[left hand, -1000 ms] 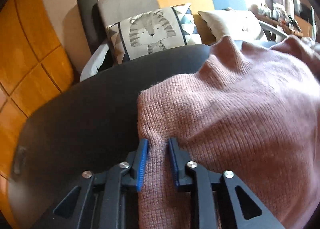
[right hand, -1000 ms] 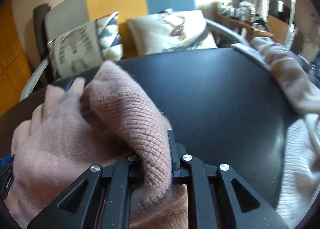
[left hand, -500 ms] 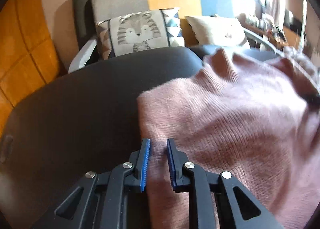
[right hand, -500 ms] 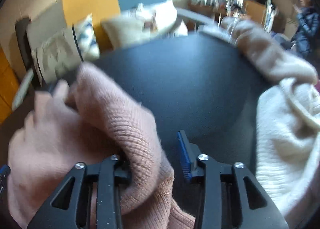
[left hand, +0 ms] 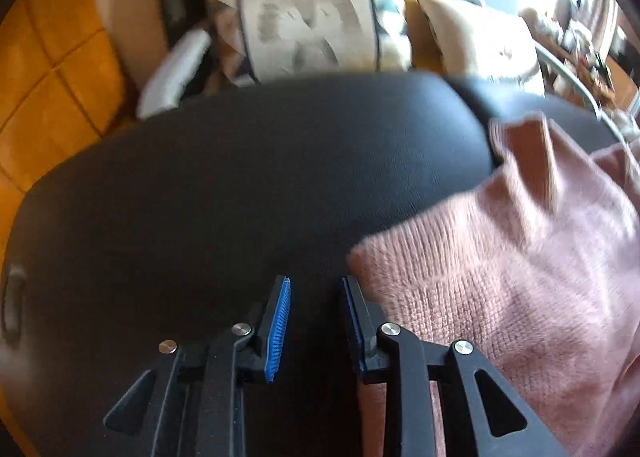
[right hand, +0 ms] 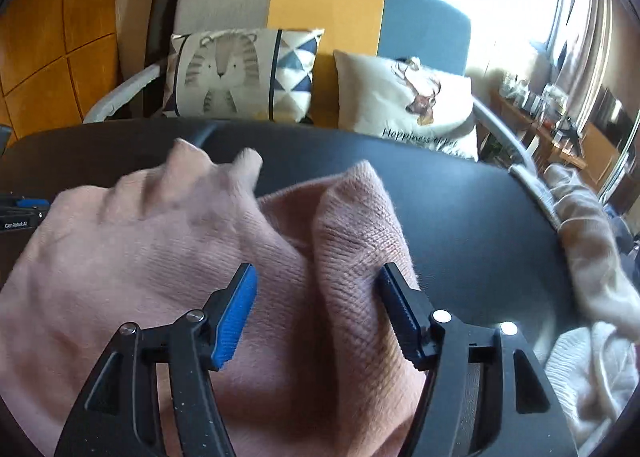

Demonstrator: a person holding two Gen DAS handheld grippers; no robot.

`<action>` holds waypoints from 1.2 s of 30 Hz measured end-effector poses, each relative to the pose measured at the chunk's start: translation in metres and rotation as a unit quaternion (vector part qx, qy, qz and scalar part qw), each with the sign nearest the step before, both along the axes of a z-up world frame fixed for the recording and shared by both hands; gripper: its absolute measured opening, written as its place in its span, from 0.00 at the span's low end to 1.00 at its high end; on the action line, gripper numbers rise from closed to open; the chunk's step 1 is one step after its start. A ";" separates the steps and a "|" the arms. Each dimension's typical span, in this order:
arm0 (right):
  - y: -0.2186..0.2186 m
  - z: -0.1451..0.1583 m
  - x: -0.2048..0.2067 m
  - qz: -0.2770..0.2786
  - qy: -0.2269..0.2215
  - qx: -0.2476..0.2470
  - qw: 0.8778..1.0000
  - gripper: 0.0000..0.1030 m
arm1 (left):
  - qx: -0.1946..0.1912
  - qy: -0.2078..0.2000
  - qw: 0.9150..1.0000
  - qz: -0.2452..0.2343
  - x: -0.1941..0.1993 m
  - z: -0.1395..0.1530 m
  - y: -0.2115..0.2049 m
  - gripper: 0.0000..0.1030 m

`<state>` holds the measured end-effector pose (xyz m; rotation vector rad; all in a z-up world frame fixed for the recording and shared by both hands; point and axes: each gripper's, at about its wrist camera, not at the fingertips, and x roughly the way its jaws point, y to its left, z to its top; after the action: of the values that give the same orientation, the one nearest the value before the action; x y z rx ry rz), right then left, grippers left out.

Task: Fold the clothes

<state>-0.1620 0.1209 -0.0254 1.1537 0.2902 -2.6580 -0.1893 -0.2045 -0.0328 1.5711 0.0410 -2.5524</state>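
Left gripper (left hand: 314, 289): pitched steeply down over bare black table (left hand: 240, 185), jaws parted a little, just been opening, nothing between blue pads. Sweater (left hand: 500, 297) edge just beside outer face of right-hand finger, not gripped.

Right gripper (right hand: 316, 285): angled down, jaws wide, just been opening. Raised fold of pink sweater (right hand: 352, 241) between jaws, leaning on right-hand pad; left-hand pad clear of knit. No clamp.

Sweater lying on table, bunched, spread toward near edge; in left wrist view occupies right half of table.

Beyond, at right table edge in right wrist view: pale garments (right hand: 592, 297) heaped. Behind table: sofa (right hand: 328, 5) with tiger cushion (right hand: 240, 73) and deer cushion (right hand: 404, 97).
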 end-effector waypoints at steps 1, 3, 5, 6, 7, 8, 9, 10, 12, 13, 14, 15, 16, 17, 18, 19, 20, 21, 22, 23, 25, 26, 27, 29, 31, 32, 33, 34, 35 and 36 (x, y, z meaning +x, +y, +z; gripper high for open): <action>0.005 -0.004 -0.005 0.003 -0.010 -0.008 1.000 0.65 | 0.010 0.009 1.000 -0.003 -0.001 0.002 0.001 0.25; 0.013 -0.010 -0.019 0.011 -0.036 -0.032 0.999 0.66 | 0.031 0.024 0.999 -0.011 -0.003 0.004 0.002 0.25; 0.016 -0.014 -0.031 0.025 -0.048 -0.035 0.998 0.69 | 0.046 0.028 0.998 -0.030 -0.007 0.005 0.004 0.25; 0.015 -0.014 -0.032 0.034 -0.050 -0.032 0.998 0.70 | 0.045 0.030 0.998 -0.040 -0.009 0.006 0.006 0.25; 0.012 -0.016 -0.034 0.043 -0.053 -0.026 0.997 0.71 | 0.046 0.034 0.997 -0.051 -0.012 0.008 0.007 0.25; 0.009 -0.018 -0.036 0.052 -0.056 -0.021 0.997 0.72 | 0.046 0.038 0.996 -0.061 -0.015 0.010 0.009 0.25; 0.006 -0.021 -0.038 0.062 -0.058 -0.015 0.996 0.72 | 0.047 0.042 0.995 -0.072 -0.019 0.012 0.011 0.25; 0.007 -0.019 -0.034 0.065 -0.051 -0.026 0.996 0.72 | 0.051 0.047 0.994 -0.080 -0.021 0.015 0.012 0.25; 0.009 -0.014 -0.027 0.072 -0.036 -0.050 0.996 0.72 | 0.073 0.061 0.992 -0.084 -0.024 0.021 0.010 0.25; 0.011 -0.009 -0.023 0.079 -0.024 -0.070 0.994 0.72 | 0.087 0.068 0.991 -0.082 -0.029 0.024 0.007 0.25; 0.013 -0.004 -0.020 0.087 -0.013 -0.091 0.992 0.72 | 0.099 0.076 0.989 -0.079 -0.028 0.027 0.006 0.25; 0.011 0.001 -0.019 0.099 -0.008 -0.105 0.989 0.72 | 0.105 0.081 0.988 -0.083 -0.023 0.029 0.007 0.26; 0.006 0.001 -0.022 0.101 -0.013 -0.092 0.990 0.72 | 0.103 0.081 0.987 -0.093 -0.027 0.029 0.009 0.26; 0.001 0.001 -0.025 0.102 -0.019 -0.080 0.991 0.72 | 0.102 0.081 0.986 -0.104 -0.030 0.028 0.012 0.26; -0.002 -0.003 -0.031 0.098 -0.032 -0.066 0.992 0.72 | 0.101 0.081 0.985 -0.114 -0.033 0.028 0.014 0.26; -0.007 -0.008 -0.040 0.103 -0.055 -0.063 0.991 0.72 | 0.092 0.074 0.985 -0.127 -0.036 0.026 0.019 0.26; -0.009 -0.016 -0.045 0.103 -0.072 -0.058 0.990 0.72 | 0.072 0.055 0.986 -0.143 -0.039 0.020 0.027 0.26; -0.010 -0.023 -0.050 0.104 -0.089 -0.053 0.989 0.72 | 0.052 0.036 0.985 -0.159 -0.041 0.013 0.034 0.26; -0.009 -0.025 -0.050 0.106 -0.091 -0.053 0.989 0.72 | 0.033 0.021 0.984 -0.176 -0.043 0.007 0.041 0.26; -0.008 -0.027 -0.051 0.105 -0.091 -0.058 0.988 0.74 | 0.014 0.013 0.981 -0.194 -0.042 -0.001 0.047 0.26; -0.005 -0.028 -0.049 0.101 -0.091 -0.064 0.989 0.74 | 0.010 0.018 0.975 -0.222 -0.035 -0.006 0.052 0.26; -0.005 -0.028 -0.048 0.099 -0.089 -0.064 0.989 0.74 | 0.015 0.025 0.972 -0.234 -0.031 -0.006 0.053 0.26; -0.005 -0.029 -0.046 0.099 -0.086 -0.061 0.989 0.74 | 0.020 0.032 0.969 -0.246 -0.027 -0.005 0.054 0.24; -0.003 -0.027 -0.045 0.104 -0.085 -0.078 0.988 0.74 | 0.031 0.047 0.961 -0.270 -0.019 -0.005 0.056 0.24; -0.001 -0.026 -0.046 0.113 -0.089 -0.093 0.985 0.74 | 0.055 0.038 0.957 -0.281 -0.018 -0.006 0.055 0.24; 0.000 -0.025 -0.046 0.121 -0.094 -0.095 0.984 0.74 | 0.064 0.030 0.956 -0.283 -0.018 -0.006 0.053 0.24; 0.002 -0.025 -0.046 0.126 -0.095 -0.096 0.983 0.74 | 0.067 0.026 0.956 -0.283 -0.019 -0.004 0.052 0.24; 0.003 -0.023 -0.046 0.131 -0.095 -0.100 0.982 0.74 | 0.069 0.022 0.957 -0.283 -0.019 -0.003 0.050 0.24; 0.004 -0.022 -0.047 0.135 -0.098 -0.103 0.981 0.74 | 0.072 0.020 0.957 -0.280 -0.020 -0.001 0.048 0.24; 0.005 -0.021 -0.047 0.138 -0.100 -0.106 0.980 0.75 | 0.077 0.025 0.958 -0.276 -0.020 0.002 0.044 0.24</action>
<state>-0.2094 0.1255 -0.0461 1.2010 0.1166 -2.2513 -0.2098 -0.1602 -0.0312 1.7761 -0.2316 -3.0718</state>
